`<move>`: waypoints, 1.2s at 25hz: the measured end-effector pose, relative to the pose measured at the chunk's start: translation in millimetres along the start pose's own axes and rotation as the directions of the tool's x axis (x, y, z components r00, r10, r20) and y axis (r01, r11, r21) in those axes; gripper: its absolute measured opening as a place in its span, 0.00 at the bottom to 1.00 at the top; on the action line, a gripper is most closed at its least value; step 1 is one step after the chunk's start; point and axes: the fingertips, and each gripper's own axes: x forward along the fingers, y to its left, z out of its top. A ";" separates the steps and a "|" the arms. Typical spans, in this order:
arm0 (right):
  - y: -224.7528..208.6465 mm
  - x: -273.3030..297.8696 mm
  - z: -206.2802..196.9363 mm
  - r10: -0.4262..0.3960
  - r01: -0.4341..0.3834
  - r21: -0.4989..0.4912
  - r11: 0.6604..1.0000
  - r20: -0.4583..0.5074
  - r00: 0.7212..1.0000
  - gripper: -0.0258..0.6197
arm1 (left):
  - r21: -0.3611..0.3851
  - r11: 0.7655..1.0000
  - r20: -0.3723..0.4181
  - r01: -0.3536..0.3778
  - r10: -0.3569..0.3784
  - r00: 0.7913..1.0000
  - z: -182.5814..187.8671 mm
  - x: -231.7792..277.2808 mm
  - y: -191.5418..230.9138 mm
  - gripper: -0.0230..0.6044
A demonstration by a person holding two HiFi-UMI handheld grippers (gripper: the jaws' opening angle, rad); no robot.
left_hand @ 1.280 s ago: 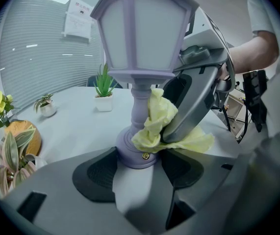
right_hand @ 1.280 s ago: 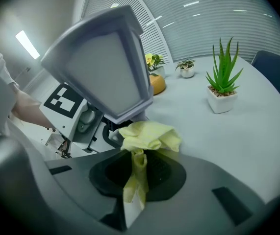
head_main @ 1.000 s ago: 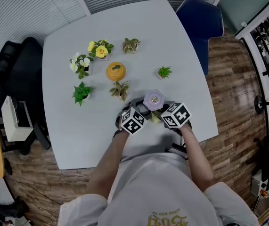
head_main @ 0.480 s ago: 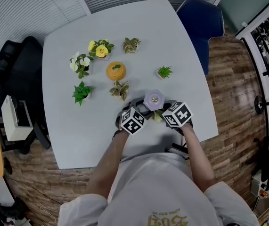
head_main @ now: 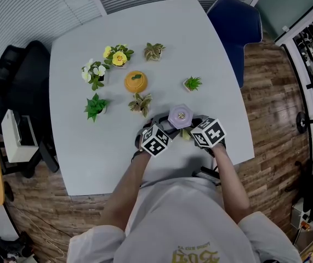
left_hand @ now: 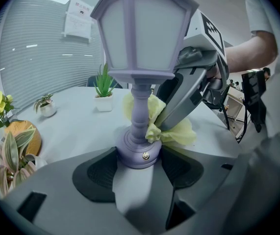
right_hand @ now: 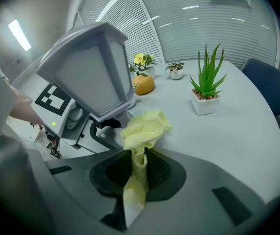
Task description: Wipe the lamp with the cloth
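The wiping step is under way. The purple lantern-shaped lamp (left_hand: 139,77) stands upright on the white table (head_main: 90,163), near the edge closest to the person and between the two grippers. The left gripper (left_hand: 140,164) steadies it: its jaws stand wide, with a dark pad pressed against each side of the lamp's round base, so the lamp is clamped low down and cannot slide. The right gripper (right_hand: 139,173) has its jaws closed together on a yellow cloth (right_hand: 144,126). A strip of the cloth is pinched between the pads and the crumpled bunch stands out past the tips. In the left gripper view that bunch lies against the lamp's slender stem just above the base, on the side facing the right gripper. The white panels of the lamp's shade and its sloped top rise above the cloth, apart from it. Judging from this, the wipe is at the lower stem and most of the lamp is not yet covered. The next move calls for the right gripper to drag the bunch up the stem and round it, then over the shade, with light sideways pressure, while the left gripper holds the base firmly so the top-heavy lamp does not tip. A small potted aloe (right_hand: 206,89) stands well apart behind the lamp and should not get in the way.
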 end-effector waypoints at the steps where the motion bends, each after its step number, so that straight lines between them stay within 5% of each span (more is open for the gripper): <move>1: -1.0 0.0 0.3 0.000 0.000 0.006 1.000 0.003 1.000 0.13 | 0.000 1.000 0.000 0.000 0.000 1.000 0.0 -0.2 -0.1 0.49; 19: -26.1 2.1 18.3 0.009 -0.027 0.154 0.988 0.115 0.993 0.13 | 0.002 1.000 0.001 0.000 0.000 1.000 -0.1 0.1 0.0 0.49; 30: -30.1 10.3 39.6 0.120 -0.179 0.281 0.943 0.214 0.969 0.12 | 0.001 1.000 0.001 0.003 -0.003 1.000 1.2 -0.4 0.0 0.49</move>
